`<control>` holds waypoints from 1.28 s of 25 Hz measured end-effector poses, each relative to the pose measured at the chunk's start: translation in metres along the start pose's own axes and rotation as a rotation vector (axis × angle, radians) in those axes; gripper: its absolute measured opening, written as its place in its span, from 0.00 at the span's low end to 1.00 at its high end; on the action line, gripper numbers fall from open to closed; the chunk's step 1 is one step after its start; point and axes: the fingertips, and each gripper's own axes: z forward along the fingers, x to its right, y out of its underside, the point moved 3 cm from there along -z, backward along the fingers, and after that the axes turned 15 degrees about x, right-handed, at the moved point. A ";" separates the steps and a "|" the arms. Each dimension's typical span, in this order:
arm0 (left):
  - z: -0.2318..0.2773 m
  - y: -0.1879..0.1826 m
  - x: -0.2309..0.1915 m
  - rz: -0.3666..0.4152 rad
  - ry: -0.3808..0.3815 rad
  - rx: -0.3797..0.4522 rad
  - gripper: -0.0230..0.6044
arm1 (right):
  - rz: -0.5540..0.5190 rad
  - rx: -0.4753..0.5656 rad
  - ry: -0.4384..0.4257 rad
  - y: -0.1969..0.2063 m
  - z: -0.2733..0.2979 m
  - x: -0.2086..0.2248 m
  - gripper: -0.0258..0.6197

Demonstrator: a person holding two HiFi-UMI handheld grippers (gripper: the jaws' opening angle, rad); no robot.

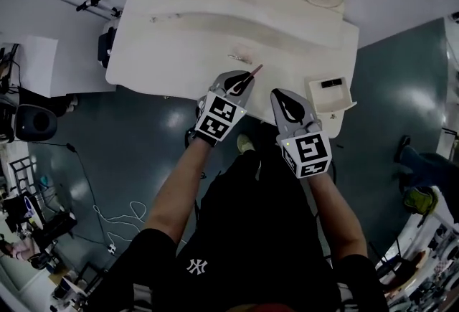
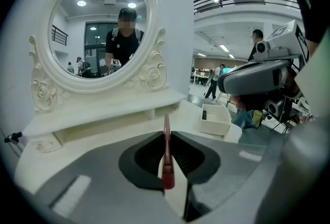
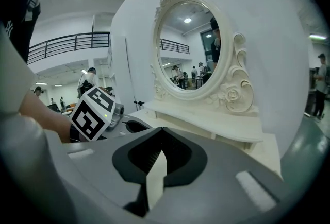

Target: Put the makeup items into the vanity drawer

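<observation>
Two grippers at vanity (image 1: 186, 38) front edge: left gripper (image 1: 244, 77) clamps slim pink makeup pencil (image 1: 254, 72) over the tabletop; right gripper (image 1: 285, 97) jaws together, empty. Drawer (image 1: 333, 99) open beside right gripper.

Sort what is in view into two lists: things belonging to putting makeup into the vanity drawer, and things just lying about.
Belonging: slim dark-pink makeup stick, clamped in the left gripper; open white vanity drawer; small dark item inside it; empty right gripper.

Lying about: black tripod stand; round black object and white cable on the floor.
</observation>
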 end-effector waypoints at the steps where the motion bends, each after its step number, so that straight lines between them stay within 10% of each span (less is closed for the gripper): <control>1: 0.003 -0.003 0.006 0.000 0.010 0.002 0.11 | -0.007 -0.002 0.006 -0.001 -0.006 0.003 0.08; 32: 0.187 -0.042 0.192 -0.017 0.375 -0.056 0.11 | 0.064 -0.014 0.353 0.026 -0.149 0.135 0.08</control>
